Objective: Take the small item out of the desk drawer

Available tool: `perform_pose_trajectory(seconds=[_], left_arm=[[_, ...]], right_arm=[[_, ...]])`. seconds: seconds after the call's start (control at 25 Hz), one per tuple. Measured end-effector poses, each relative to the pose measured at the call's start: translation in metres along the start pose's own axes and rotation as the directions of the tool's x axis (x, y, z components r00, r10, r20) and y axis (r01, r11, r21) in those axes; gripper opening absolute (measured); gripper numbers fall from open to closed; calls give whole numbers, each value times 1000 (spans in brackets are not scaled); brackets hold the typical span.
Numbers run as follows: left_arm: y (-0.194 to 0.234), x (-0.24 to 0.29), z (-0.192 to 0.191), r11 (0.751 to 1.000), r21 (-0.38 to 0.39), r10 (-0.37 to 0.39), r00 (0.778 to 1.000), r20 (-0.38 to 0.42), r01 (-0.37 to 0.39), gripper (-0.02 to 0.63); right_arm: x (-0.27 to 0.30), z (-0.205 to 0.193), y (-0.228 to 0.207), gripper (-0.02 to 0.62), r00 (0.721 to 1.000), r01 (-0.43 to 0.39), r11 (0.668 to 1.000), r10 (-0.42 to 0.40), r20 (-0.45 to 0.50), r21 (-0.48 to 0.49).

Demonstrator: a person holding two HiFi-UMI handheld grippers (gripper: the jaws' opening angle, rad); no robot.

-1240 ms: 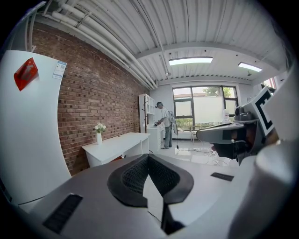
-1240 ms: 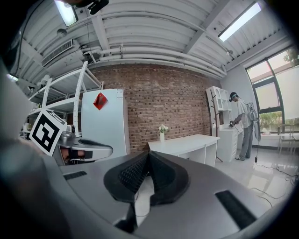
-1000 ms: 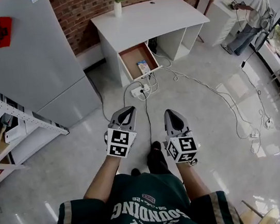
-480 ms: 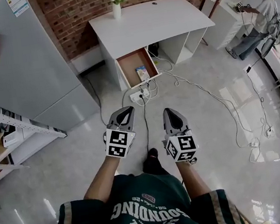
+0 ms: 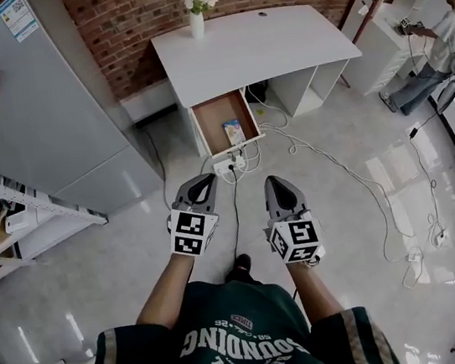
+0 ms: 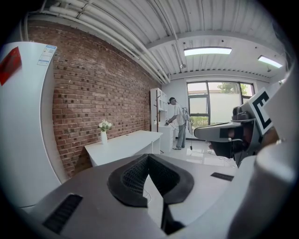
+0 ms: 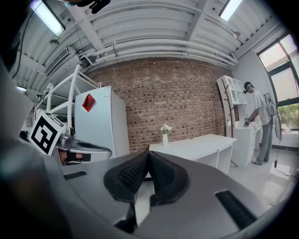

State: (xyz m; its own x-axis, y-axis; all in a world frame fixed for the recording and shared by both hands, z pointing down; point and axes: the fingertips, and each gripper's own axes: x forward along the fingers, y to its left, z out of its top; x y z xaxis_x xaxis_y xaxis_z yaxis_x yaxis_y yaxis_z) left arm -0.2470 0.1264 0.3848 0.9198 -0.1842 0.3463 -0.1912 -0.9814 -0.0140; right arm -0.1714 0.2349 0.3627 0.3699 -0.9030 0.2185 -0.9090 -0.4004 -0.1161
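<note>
1. Head view: the desk drawer (image 5: 220, 119) is already pulled open under the white desk (image 5: 253, 41), upper centre of the frame. The small item (image 5: 234, 132) lies inside it, toward the drawer's lower right corner, untouched. So opening is done; approach, grasp and lift-out are all left, as I read it. My left gripper (image 5: 203, 187) and right gripper (image 5: 277, 188) sit side by side at frame centre over bare floor, well apart from the drawer, both pointing toward it.
2. Left gripper view: my jaws are clenched, pads meeting at the tips with nothing between them, so I carry nothing. Desk top with a vase (image 6: 103, 136) shows left of centre against the brick wall. The drawer and item are hidden behind my own jaw body. A person (image 6: 179, 125) stands by the far window.
3. Right gripper view: jaws are likewise pressed together, empty and touching nothing. The desk is centre right and the fridge (image 7: 100, 123) left of centre. The drawer is not visible here either.
</note>
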Motion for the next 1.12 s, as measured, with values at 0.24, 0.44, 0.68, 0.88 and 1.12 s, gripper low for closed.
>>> perform_pose_trajectory(seconds=[0.24,0.44,0.68,0.88,1.12], left_arm=[[-3,15,6,999,-14,34,999,-9,-34,15],[-5,23,8,999,-14,44,999,-12,-44,15],[-3,33,11,999,-12,44,999,-14,-44,15],[2,52,14,999,-22,30,1000,-2,-30,15],[14,86,20,999,-35,12,1000,6,-11,15]], right_arm=[[9,3,-20,25,999,-38,999,38,-8,-6],[13,6,-27,25,999,-52,999,52,-5,0],[18,4,-34,25,999,-48,999,48,-6,0],[32,6,-45,25,999,-37,999,36,-9,-9],[60,12,-62,24,1000,-24,1000,24,-14,-16]])
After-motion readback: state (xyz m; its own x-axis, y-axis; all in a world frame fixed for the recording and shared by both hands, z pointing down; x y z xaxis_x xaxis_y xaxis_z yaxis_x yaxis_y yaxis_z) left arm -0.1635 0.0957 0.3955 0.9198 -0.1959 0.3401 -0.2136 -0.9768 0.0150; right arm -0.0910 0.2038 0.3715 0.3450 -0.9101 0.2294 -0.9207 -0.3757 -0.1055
